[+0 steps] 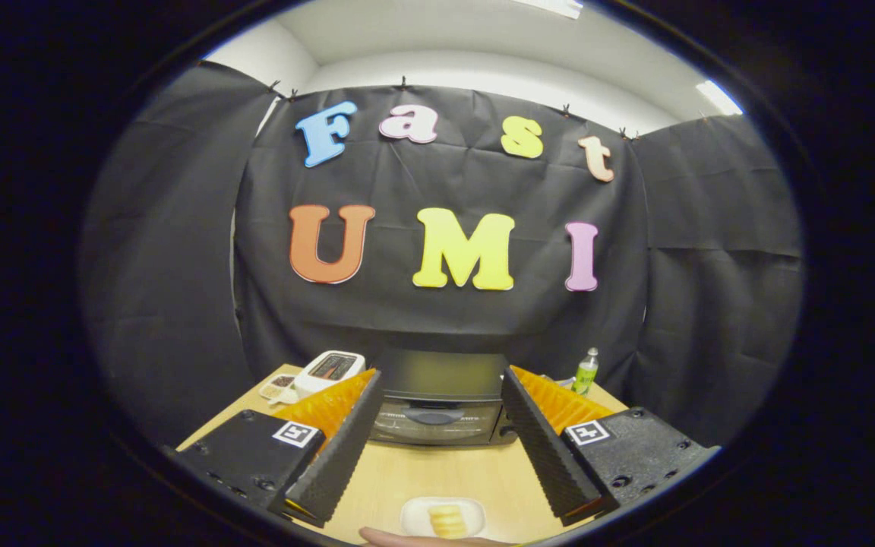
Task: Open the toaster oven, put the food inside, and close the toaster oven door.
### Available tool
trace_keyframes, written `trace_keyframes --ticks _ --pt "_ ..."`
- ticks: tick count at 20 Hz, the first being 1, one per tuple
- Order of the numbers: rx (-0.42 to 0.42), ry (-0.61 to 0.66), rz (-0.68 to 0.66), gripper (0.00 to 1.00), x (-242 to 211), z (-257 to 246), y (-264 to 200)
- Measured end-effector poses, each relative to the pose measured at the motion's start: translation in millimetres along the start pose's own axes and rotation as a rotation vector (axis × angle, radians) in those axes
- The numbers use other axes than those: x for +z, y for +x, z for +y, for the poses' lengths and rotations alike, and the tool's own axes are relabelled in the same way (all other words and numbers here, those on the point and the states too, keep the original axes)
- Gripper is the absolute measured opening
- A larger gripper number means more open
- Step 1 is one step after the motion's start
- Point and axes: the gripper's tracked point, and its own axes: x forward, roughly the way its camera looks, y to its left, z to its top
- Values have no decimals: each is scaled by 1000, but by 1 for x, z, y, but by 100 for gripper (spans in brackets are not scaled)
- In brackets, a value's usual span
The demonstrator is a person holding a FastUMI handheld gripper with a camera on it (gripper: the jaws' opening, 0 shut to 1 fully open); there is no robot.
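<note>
The toaster oven (437, 410) sits beyond the fingers, its sides hidden behind them, door shut; its front detail is hard to make out. The gripper (441, 380) hangs wide open, holding nothing. Between the fingers, close to the camera, a small white plate (415, 516) on the wooden table (422, 471) carries a piece of yellow food (449, 520). A hand (407, 538), mostly cut off, touches the plate's near rim. Left of the oven stand a white appliance (329, 368) and a small tray (279, 384) with unclear contents; right, a green bottle (585, 372).

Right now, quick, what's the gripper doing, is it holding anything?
Gripper: open, holding nothing; its fingers frame the closed toaster oven ahead.
</note>
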Motion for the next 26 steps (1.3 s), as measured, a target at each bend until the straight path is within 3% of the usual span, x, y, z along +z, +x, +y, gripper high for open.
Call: trace_keyframes --ticks 3,12,20,26 --pt "-14 -20 48 100 -23 3 23" --pt "28 76 243 100 -98 6 113" --pt "77 92 255 100 -146 -16 198" --pt "91 110 254 100 -158 -10 215"
